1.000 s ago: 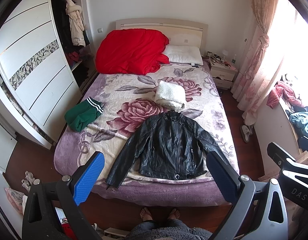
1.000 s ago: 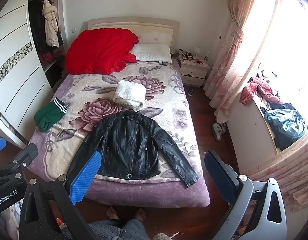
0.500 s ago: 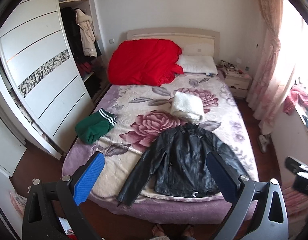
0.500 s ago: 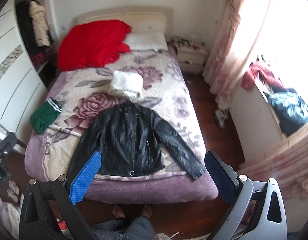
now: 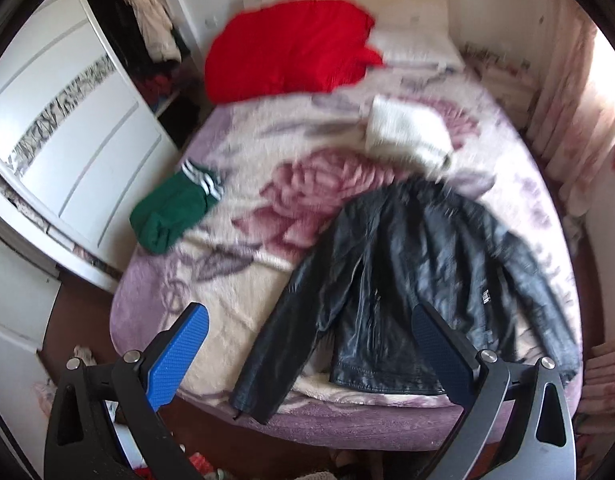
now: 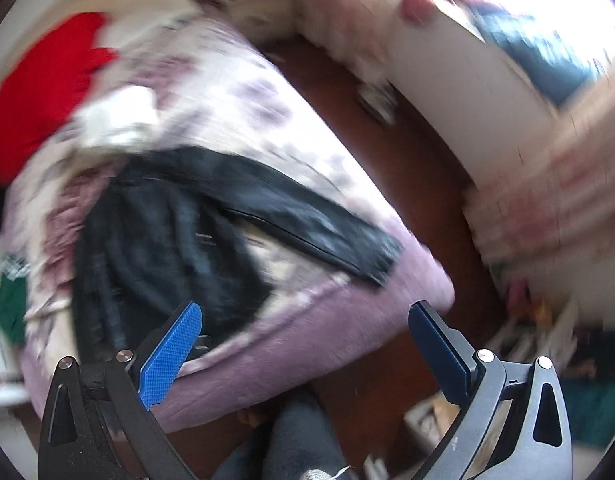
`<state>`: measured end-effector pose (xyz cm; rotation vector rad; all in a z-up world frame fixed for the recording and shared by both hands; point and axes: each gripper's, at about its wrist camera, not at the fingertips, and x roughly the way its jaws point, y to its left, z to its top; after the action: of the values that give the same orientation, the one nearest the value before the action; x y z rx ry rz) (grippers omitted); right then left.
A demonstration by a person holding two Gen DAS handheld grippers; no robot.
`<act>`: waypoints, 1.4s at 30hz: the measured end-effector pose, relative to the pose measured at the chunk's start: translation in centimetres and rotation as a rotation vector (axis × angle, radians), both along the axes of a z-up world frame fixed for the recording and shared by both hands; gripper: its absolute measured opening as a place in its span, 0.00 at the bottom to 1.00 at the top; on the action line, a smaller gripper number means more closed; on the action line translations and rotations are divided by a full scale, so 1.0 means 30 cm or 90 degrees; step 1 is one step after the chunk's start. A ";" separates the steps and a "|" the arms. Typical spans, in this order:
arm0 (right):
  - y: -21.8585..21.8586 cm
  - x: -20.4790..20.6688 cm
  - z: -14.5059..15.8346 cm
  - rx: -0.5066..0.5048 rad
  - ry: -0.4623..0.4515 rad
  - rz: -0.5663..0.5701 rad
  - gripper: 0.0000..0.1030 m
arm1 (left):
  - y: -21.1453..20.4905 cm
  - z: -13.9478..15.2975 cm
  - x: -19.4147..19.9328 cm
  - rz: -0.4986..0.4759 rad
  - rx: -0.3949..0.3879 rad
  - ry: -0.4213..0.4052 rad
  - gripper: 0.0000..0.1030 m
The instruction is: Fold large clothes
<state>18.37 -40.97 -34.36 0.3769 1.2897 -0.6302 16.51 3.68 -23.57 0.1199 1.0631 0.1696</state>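
A black leather jacket (image 5: 403, 280) lies spread flat, front up, on the near half of the floral bed (image 5: 235, 280), both sleeves angled out toward the foot edge. It shows blurred in the right wrist view (image 6: 167, 232), with its right sleeve (image 6: 307, 224) reaching the bed corner. My left gripper (image 5: 307, 344) is open and empty above the jacket's left sleeve and hem. My right gripper (image 6: 303, 344) is open and empty over the foot edge of the bed, near the right sleeve cuff.
A folded white garment (image 5: 407, 128) lies beyond the jacket collar, a green garment (image 5: 171, 208) at the bed's left side, a red duvet (image 5: 291, 52) at the head. A white wardrobe (image 5: 67, 128) stands left. A window ledge with clothes (image 6: 527, 40) and wooden floor (image 6: 407, 152) lie right.
Both grippers have moved down and closer to the bed. The left view has shifted left over the jacket's left sleeve. The right has swung and tilted toward the right sleeve. Both stay open.
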 end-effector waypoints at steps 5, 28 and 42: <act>-0.415 -0.129 -0.410 0.090 0.036 -0.180 0.69 | -0.038 -0.230 0.100 0.024 0.038 0.056 1.00; -0.859 -0.136 -1.087 0.186 -0.119 -0.339 0.14 | -0.421 -0.901 0.346 -0.052 -0.001 0.171 1.00; -0.782 -0.293 -1.395 0.439 -0.246 -0.577 0.66 | -0.405 -1.032 0.297 -0.015 -0.037 0.235 1.00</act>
<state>9.58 -64.42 -76.20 1.6256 0.8807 -0.7834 25.42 -8.48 -54.51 0.1146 1.4328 0.0965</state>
